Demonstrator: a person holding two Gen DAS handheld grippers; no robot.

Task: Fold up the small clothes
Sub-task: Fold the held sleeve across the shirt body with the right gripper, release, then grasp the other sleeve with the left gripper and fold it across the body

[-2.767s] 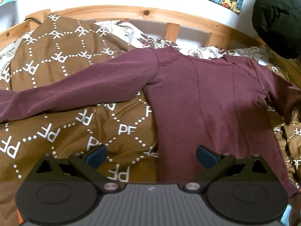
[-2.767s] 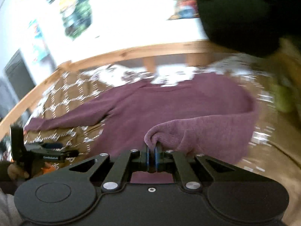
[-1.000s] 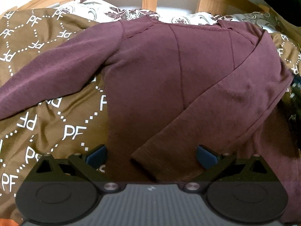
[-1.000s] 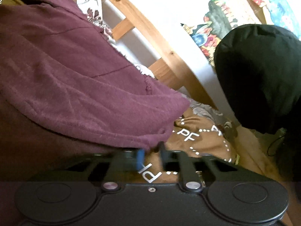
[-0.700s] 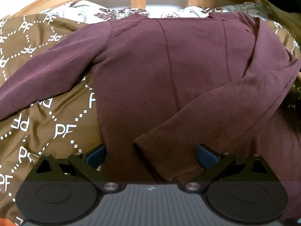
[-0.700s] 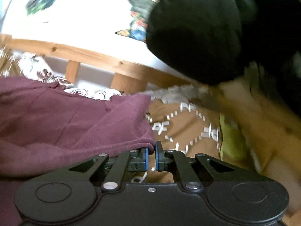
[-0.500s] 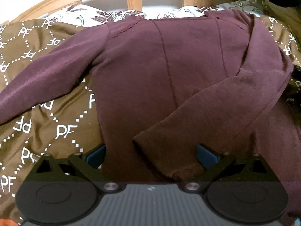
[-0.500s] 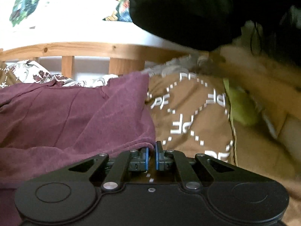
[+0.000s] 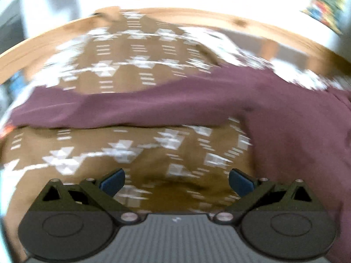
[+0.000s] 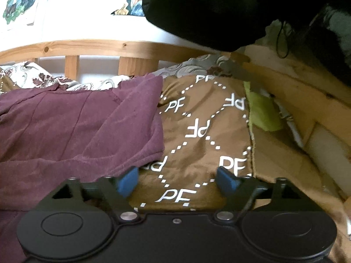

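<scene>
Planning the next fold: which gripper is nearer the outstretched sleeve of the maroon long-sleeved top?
Left. The left gripper hangs open over the brown quilt just short of the sleeve; the right gripper, jaws opening and empty, is at the top's opposite folded edge.

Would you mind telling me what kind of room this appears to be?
Most likely a bedroom: a brown patterned bedspread lies inside a wooden bed frame, a maroon top spread on it, with pictures on the wall.

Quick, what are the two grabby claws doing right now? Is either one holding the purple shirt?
Left gripper: open, holding nothing; only the brown patterned blanket shows between its jaws.
Right gripper: jaws opening, nothing between them; the maroon long-sleeved top lies free.
</scene>
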